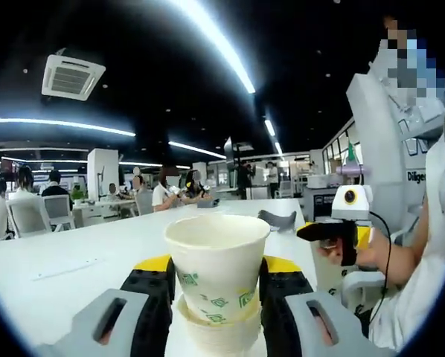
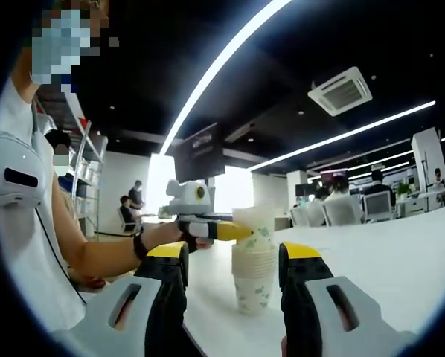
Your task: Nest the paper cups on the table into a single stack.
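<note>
Paper cup (image 1: 216, 268) nested atop stack (image 2: 253, 274), pinched by left gripper (image 1: 216, 294), right gripper (image 2: 234, 279) spread.

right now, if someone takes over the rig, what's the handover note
Left claw: shut on the top paper cup, which sits partly down in the stack.
Right claw: open and empty, back from the stack, which stands between its jaws in its view.
The stack stands upright on the white table.
Done: several cups nested.
Left: press the held cup fully down, then let go. I see no loose cups, but only part of the table shows, so check.
</note>
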